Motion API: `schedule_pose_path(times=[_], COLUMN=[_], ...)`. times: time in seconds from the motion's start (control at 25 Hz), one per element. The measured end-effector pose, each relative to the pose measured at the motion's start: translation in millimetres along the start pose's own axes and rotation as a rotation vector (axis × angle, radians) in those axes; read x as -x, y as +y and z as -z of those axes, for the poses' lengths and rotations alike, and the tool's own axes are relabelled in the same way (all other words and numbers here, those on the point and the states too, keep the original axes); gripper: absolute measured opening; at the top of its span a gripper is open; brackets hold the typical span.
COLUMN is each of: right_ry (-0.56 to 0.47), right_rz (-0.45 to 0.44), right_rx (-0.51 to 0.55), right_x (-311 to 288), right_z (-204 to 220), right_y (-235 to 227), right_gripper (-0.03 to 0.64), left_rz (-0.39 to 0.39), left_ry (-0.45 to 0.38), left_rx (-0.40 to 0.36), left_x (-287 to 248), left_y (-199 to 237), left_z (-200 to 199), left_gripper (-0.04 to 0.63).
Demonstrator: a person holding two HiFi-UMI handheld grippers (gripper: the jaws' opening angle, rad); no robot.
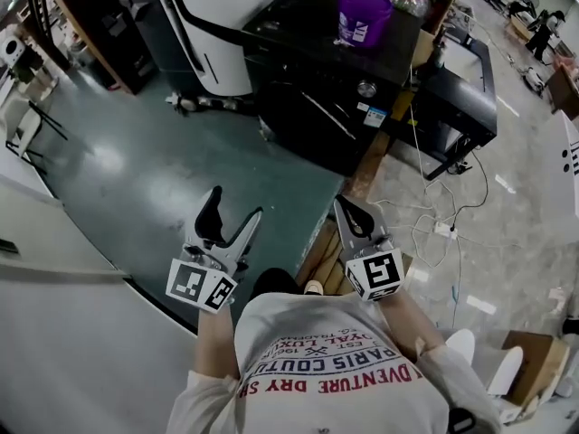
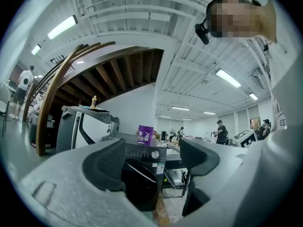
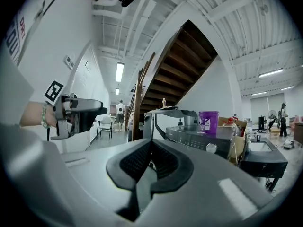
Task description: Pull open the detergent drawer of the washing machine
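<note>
While the black front-loading washing machine [image 1: 308,116] stands well ahead, drawer indistinct, the left claw [image 1: 233,208] is open and empty, the right claw [image 1: 346,204] closed on nothing; a high reach could topple the purple plastic bucket [image 1: 364,16] on top.

washer [image 2: 142,186]: bottom partly hidden behind left claw [image 2: 154,161], drawer too small to spot
purple bucket [image 1: 364,16]: label txt too tiny to read

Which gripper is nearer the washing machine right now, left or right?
Right, by a little. The right gripper sits almost straight in front of the washing machine, pointing at it; the left gripper is offset to the left of it. Both are well short, touching nothing.
</note>
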State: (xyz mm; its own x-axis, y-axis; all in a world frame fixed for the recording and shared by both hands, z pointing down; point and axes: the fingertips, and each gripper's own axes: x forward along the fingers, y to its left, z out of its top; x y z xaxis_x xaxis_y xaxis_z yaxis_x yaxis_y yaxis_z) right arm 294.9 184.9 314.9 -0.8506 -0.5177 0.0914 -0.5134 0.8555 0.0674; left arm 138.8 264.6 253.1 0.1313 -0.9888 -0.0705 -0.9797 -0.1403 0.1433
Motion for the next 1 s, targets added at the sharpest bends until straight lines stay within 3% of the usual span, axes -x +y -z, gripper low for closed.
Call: schedule_pose_path(times=[0.2,0.52,1.0], right_ry=[0.021,0.056,0.135], right_rz=[0.019,0.038,0.195], right_rx=[-0.026,-0.017,-0.031], right_x=[-11.8,-67.7,-241.3], right_z=[6.2,12.2,18.5], right_y=[-18.7,-37.4,-54.1], right_gripper=[0.002,0.002,0.002], left_rz=[0.017,0.034,0.204], left_ry=[0.021,0.026,0.083], left_rx=[0.011,0.035,0.137], left_x=[-18.3,-64.6,-171.1], left_y=[2.8,54.6,227.7], left_z=[1.8,6.2,19.3], left_gripper=[0.356,0.355,0.354])
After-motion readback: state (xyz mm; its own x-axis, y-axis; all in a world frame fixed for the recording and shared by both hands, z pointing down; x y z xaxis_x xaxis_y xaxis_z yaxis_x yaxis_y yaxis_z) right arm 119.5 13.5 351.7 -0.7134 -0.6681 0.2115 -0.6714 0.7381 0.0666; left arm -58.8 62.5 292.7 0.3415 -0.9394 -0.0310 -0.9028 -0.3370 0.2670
